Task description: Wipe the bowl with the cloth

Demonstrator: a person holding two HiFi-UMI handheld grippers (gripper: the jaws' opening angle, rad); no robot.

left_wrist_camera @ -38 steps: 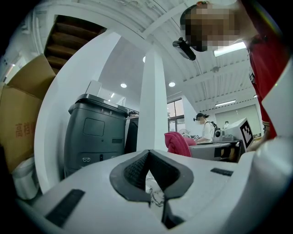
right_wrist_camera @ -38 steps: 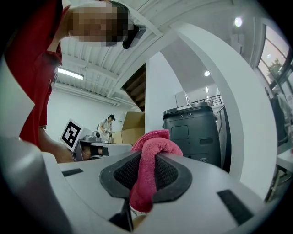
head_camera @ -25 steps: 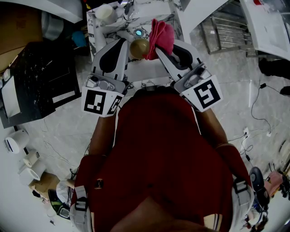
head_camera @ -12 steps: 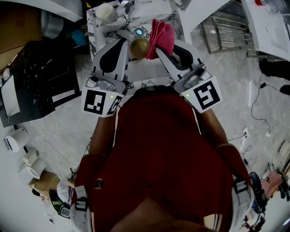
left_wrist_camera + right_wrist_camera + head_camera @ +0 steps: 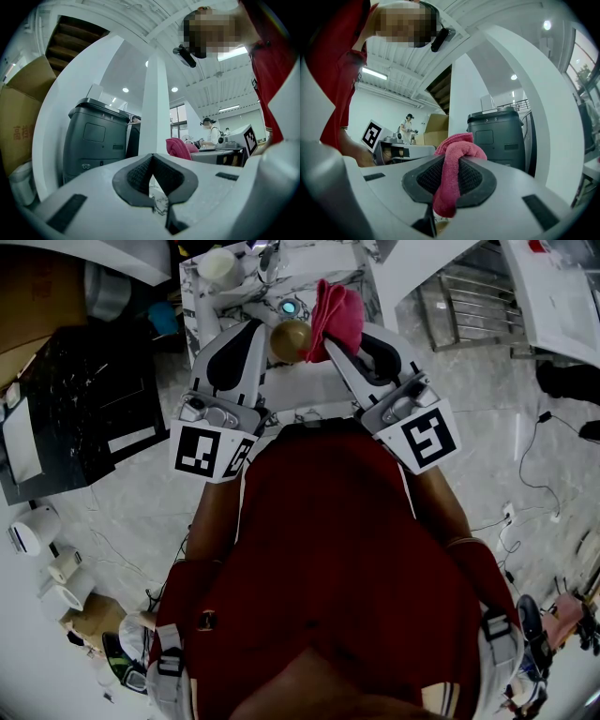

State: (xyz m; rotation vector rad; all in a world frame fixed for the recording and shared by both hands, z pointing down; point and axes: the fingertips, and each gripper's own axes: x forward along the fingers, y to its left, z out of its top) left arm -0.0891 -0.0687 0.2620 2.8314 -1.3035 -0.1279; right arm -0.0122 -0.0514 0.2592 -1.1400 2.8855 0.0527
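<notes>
In the head view a small golden-brown bowl (image 5: 289, 339) sits right at the tip of my left gripper (image 5: 257, 326). That gripper's jaws stand closed. Its own view shows the dark pads (image 5: 137, 176) meeting low down, and the bowl itself is hidden there. My right gripper (image 5: 326, 337) is shut on a pink cloth (image 5: 337, 313). The cloth bunches up between the pads and hangs down just right of the bowl, touching or nearly touching it. The right gripper view shows the cloth (image 5: 451, 174) squeezed in the pads. Both grippers point level, close together, over the table.
A marble-patterned table (image 5: 309, 381) lies under the grippers, with a cream cup (image 5: 219, 266) and a small blue-lit device (image 5: 288, 307) at its far end. A black crate (image 5: 80, 399) stands to the left, a metal rack (image 5: 464, 301) to the right, and cables (image 5: 525, 456) cross the floor.
</notes>
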